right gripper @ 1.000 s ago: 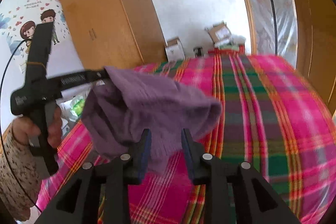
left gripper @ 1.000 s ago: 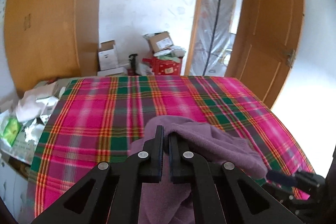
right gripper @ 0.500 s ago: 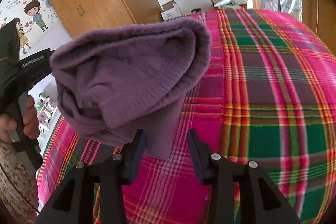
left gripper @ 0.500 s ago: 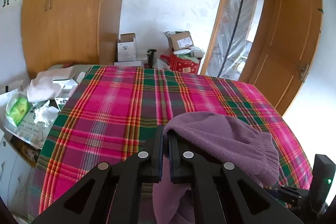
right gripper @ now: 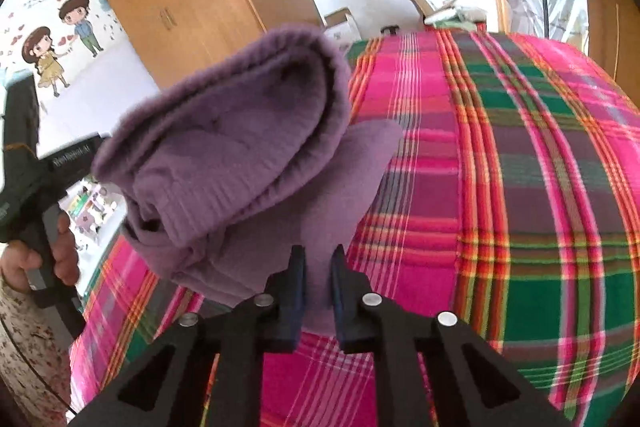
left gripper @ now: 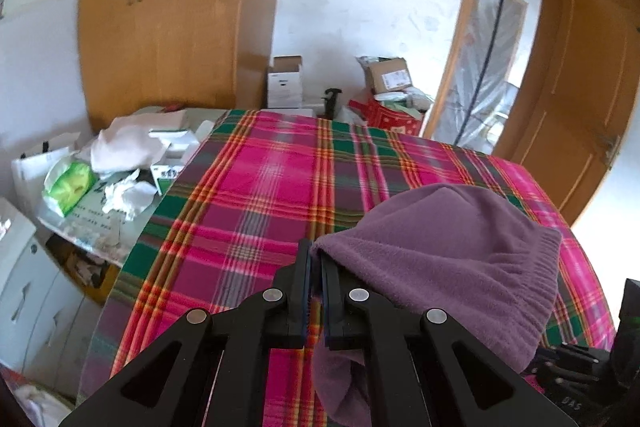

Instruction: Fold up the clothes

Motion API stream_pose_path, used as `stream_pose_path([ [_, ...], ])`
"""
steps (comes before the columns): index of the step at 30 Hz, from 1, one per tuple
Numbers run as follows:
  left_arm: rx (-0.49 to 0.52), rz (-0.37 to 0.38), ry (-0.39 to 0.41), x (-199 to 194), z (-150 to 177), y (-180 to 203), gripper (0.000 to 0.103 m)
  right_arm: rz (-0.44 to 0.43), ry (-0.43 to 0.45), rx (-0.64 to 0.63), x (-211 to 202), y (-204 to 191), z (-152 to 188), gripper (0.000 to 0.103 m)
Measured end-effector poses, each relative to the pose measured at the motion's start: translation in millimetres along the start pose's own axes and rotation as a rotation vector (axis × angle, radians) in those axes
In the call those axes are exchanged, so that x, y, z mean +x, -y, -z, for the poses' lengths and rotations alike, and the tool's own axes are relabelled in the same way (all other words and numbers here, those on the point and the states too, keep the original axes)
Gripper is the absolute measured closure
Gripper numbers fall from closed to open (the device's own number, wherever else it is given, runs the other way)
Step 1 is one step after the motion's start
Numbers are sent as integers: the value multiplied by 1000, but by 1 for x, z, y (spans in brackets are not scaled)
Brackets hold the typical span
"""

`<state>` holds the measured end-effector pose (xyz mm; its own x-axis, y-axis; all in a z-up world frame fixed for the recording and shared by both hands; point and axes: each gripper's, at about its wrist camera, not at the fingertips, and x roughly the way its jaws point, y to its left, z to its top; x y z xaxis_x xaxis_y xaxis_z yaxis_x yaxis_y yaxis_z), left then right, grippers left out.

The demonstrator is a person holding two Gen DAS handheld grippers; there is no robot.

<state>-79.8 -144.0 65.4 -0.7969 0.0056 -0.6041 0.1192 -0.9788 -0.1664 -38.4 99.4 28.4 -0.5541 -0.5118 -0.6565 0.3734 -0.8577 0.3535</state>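
The left gripper (left gripper: 316, 259) is clenched on an edge of the purple fleece garment (left gripper: 448, 259), which droops off to its right, clear of the plaid bedcover (left gripper: 260, 195). The right gripper (right gripper: 318, 259) has fabric between its fingers — whether it pinches, the views cannot tell. Soft, light and floppy, it looks best taken by the ribbed hem — pinched firmly.

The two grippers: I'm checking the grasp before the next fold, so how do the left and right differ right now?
The left gripper is clamped shut on an edge of the purple garment; the right gripper shows a wider gap with cloth hanging in it, its grip unclear. The garment drapes over the left one; it hangs in front of the right. Both are black, above the plaid bedspread.
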Motion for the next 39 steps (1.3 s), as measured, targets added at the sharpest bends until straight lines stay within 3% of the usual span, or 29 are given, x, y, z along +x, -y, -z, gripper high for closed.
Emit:
stream_pose_path([
  [9, 2, 27, 29, -28, 5, 10, 99, 27, 104, 5, -42, 6, -8, 93],
  [16, 12, 68, -12, -36, 24, 26, 99, 78, 156, 16, -86, 24, -3, 93],
  [20, -32, 118, -31, -45, 33, 31, 99, 132, 183, 21, -111, 35, -3, 93],
  [23, -12, 139, -30, -54, 40, 41, 99, 183, 217, 31, -133, 48, -12, 93],
  [31, -29, 74, -64, -50, 52, 31, 99, 291, 133, 42, -122, 76, -17, 92],
  [33, -45, 107, -82, -52, 55, 26, 99, 299, 118, 59, -114, 81, -15, 91],
  [36, 16, 176, -120, -59, 58, 41, 99, 307, 116, 83, -112, 85, -11, 87],
  [39, 74, 256, -158, -66, 63, 59, 91, 320, 129, 106, -117, 88, -6, 87],
])
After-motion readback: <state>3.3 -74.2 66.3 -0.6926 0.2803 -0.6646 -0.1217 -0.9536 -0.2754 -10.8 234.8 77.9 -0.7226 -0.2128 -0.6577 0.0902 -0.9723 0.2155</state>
